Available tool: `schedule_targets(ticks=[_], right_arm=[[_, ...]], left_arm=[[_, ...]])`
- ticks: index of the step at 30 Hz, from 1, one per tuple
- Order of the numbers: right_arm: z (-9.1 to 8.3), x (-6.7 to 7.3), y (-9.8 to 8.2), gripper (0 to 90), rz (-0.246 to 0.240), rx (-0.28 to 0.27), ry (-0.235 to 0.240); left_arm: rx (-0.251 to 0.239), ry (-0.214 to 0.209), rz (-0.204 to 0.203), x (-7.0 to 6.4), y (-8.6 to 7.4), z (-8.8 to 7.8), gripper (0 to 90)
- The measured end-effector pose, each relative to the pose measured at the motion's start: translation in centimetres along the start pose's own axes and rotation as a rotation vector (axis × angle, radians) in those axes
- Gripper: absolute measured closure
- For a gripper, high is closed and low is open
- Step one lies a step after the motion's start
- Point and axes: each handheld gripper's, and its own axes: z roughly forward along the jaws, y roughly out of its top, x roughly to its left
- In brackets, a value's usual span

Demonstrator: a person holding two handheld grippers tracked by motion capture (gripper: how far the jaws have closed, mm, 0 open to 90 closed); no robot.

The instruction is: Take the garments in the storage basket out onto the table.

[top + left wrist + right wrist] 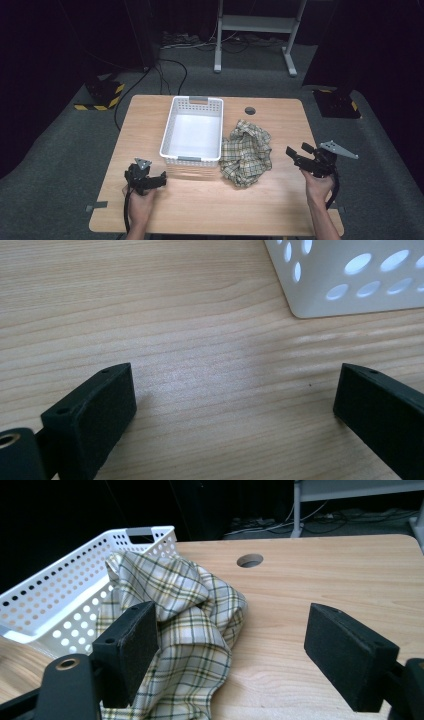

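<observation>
A crumpled plaid cloth [246, 152] in cream, yellow and green lies on the wooden table [210, 210], against the right side of a white perforated basket [192, 131]. My right gripper [295, 152] is held just right of the cloth, pointing at it, jaws wide open and nothing between them. In the right gripper view the cloth [185, 630] lies just beyond my left jaw, with the basket [55, 595] behind it. My left gripper [161, 180] rests low near the basket's front left corner, open over bare wood; the basket's corner [340, 280] shows ahead of it.
The basket is empty and has grey handles. A round cable hole [250, 110] sits in the table behind the cloth. A metal stand [255, 30] and cables lie on the dark floor beyond the table.
</observation>
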Motion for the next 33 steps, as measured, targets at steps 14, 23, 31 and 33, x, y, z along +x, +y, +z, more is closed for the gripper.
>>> schedule_targets(ticks=[14,23,31,33], right_arm=[[0.8,0.0,-2.0,21.5,-0.006,0.047,-0.028],[1.6,0.0,-3.6,21.9,-0.005,0.081,-0.048],[2.9,-0.6,-4.5,21.6,0.012,0.120,-0.047],[3.0,-0.7,-4.6,21.7,0.017,0.125,-0.051]], left_arm=[[0.000,0.000,0.000,0.0,0.0,0.0,3.5],[0.000,0.000,0.000,0.0,0.0,0.0,3.5],[0.001,0.000,0.001,0.0,0.0,0.0,3.4],[0.001,0.000,0.000,0.0,0.0,0.0,3.4]])
